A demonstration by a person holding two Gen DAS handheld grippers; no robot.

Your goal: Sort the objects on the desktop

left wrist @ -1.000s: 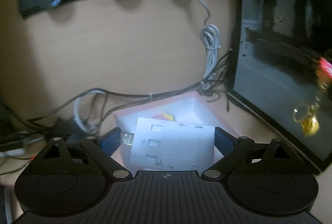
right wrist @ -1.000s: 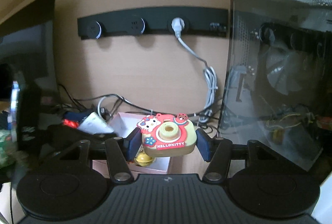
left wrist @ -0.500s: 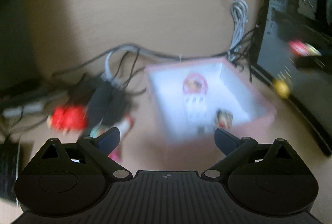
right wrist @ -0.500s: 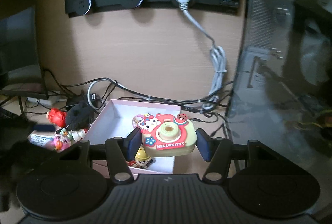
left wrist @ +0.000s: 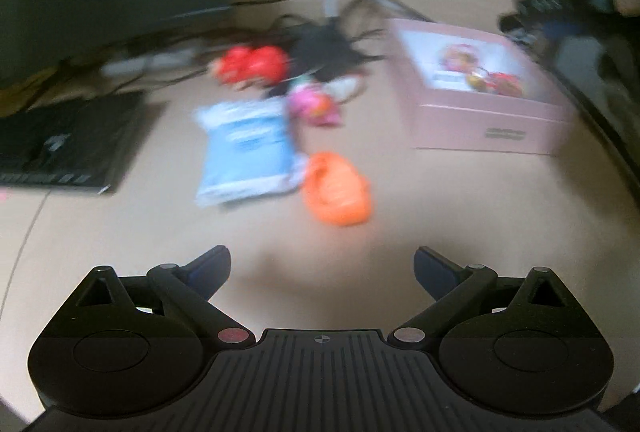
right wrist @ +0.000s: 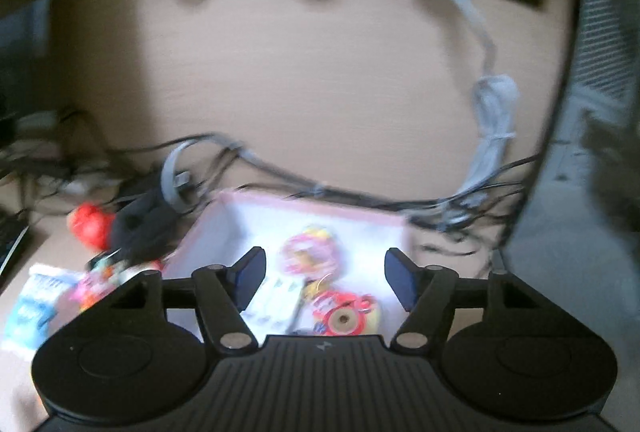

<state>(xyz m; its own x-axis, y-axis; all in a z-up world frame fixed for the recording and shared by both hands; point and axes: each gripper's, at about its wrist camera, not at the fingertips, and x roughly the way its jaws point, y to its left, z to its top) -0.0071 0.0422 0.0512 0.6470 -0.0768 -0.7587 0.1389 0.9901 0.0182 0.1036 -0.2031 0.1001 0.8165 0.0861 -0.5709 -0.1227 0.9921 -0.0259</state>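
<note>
- Sorting is midway: both grippers are empty, and several small things already lie in the pink box (left wrist: 484,128), which stands toward the desk's right side near the back, beside the computer case (right wrist: 580,192).
- The left gripper (left wrist: 320,264) hangs over bare desk with its jaws spread wide and nothing between them.
- The right gripper (right wrist: 324,272) sits above the box, jaws also wide and empty; below it lie the camera toy (right wrist: 344,316), a round pink charm (right wrist: 308,256) and a white card (right wrist: 276,300).
- Loose things left on the desk: an orange toy (left wrist: 336,192) nearest the left gripper, a blue packet (left wrist: 248,152) just beside it, a pink toy (left wrist: 312,104) and a red toy (left wrist: 252,66) farther back by the cables (left wrist: 328,48).
- My guess at the next move: the left gripper takes the orange toy, which calls for moving forward and down with the jaws either side of it.
- The orange toy's long axis seems to run from back-left to front-right, though blur hides which end is which.
- The blue packet lies flat, long axis roughly front to back, slightly tilted.
- The camera toy lies face up in the box's near right part.
</note>
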